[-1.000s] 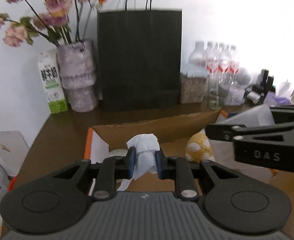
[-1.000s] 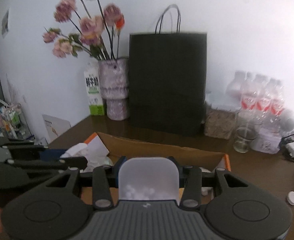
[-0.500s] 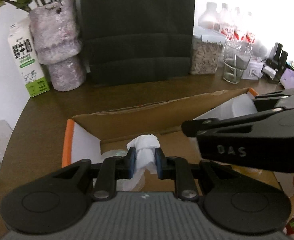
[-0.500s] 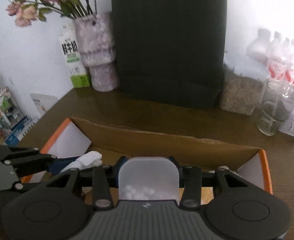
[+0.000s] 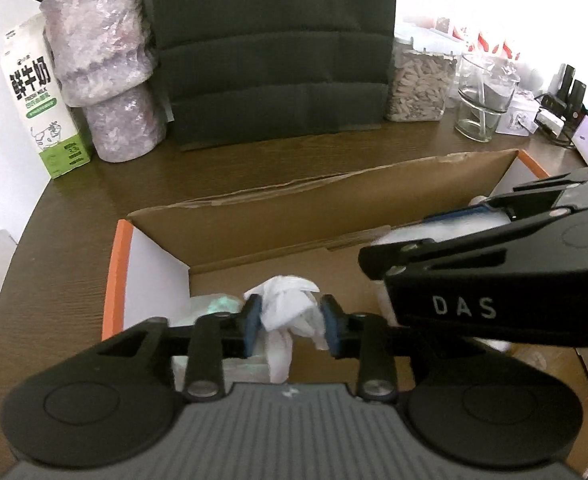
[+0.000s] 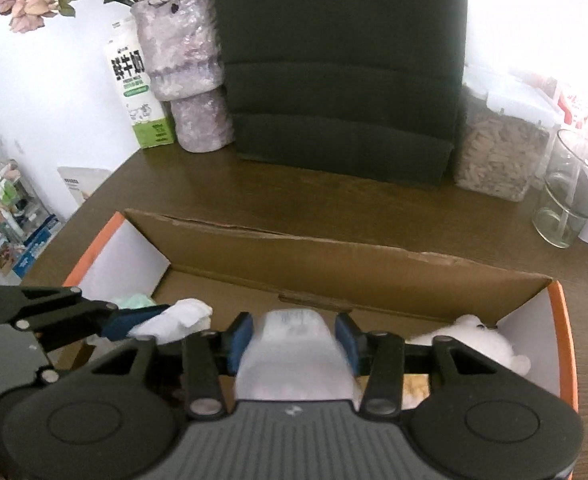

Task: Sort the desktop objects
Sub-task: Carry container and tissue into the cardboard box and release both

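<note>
The cardboard box [image 5: 254,216] sits open on the brown worktop [image 5: 74,208], and both tools hang over it, pointing down into it.

The left tool [image 5: 290,326] is over the left part of the box. A crumpled white tissue [image 5: 286,312] is between its blue pads [image 5: 252,326]. The pads are moving apart. The left pad looks like it just touches the tissue and there is a small gap at the right pad, so the tissue is not squeezed. Under the tissue, on the box floor, lies a pale green and white packet [image 5: 214,306].

The right tool [image 6: 294,340] is over the middle of the box. A cloudy white plastic tub [image 6: 294,356] is between its blue pads [image 6: 240,338]. These pads are also moving apart, and I can see a thin gap on each side of the tub, so they do not clamp it. In the right corner of the box lies a white fluffy toy [image 6: 478,340].

Behind the box, on the worktop, stands a big black paper bag [image 6: 342,72]. To the left of the bag is a purple vase [image 6: 186,64] with pink flowers [image 6: 30,4], and a milk carton [image 6: 140,96] stands just beside the vase. To the right of the bag is a clear jar of brown bits [image 6: 498,156], then an empty glass [image 6: 570,196]. Farther right in the left tool's view are some small dark things, too blurry to tell
</note>
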`<state>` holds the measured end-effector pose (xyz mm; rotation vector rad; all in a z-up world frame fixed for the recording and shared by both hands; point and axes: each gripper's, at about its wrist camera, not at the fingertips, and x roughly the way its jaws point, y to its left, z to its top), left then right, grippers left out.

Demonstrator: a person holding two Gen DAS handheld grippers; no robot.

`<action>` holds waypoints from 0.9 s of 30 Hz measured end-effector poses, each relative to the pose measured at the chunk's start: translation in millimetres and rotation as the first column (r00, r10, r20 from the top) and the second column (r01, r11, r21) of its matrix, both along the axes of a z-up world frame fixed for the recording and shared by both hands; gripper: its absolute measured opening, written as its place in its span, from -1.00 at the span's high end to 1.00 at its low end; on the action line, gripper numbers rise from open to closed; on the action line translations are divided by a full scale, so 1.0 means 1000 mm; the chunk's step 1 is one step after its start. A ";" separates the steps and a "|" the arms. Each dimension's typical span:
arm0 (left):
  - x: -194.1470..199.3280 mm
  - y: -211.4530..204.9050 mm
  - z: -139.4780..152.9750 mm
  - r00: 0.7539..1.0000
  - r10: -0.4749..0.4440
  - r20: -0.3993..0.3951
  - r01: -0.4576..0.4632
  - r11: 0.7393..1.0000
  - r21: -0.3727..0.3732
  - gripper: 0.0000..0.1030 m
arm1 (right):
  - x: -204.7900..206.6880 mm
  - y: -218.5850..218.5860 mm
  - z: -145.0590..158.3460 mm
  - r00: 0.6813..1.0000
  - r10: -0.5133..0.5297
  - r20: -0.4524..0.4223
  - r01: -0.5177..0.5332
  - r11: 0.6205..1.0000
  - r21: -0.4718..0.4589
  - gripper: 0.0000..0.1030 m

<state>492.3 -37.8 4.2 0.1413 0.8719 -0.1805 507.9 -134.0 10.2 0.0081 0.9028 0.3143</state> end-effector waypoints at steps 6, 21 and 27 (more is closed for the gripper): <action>-0.009 -0.001 0.007 1.000 -0.001 0.006 0.001 1.000 0.003 0.00 | -0.012 -0.001 0.013 0.999 0.004 0.034 -0.003 1.000 -0.009 -0.38; -0.067 -0.006 0.043 0.994 0.010 0.106 -0.012 1.000 0.017 -0.92 | -0.069 -0.019 0.058 0.992 -0.022 0.123 0.023 1.000 0.001 -0.79; -0.105 0.000 0.064 0.985 0.040 0.166 -0.042 0.999 0.010 -1.00 | -0.109 -0.033 0.080 0.985 -0.022 0.174 0.021 1.000 0.006 -0.82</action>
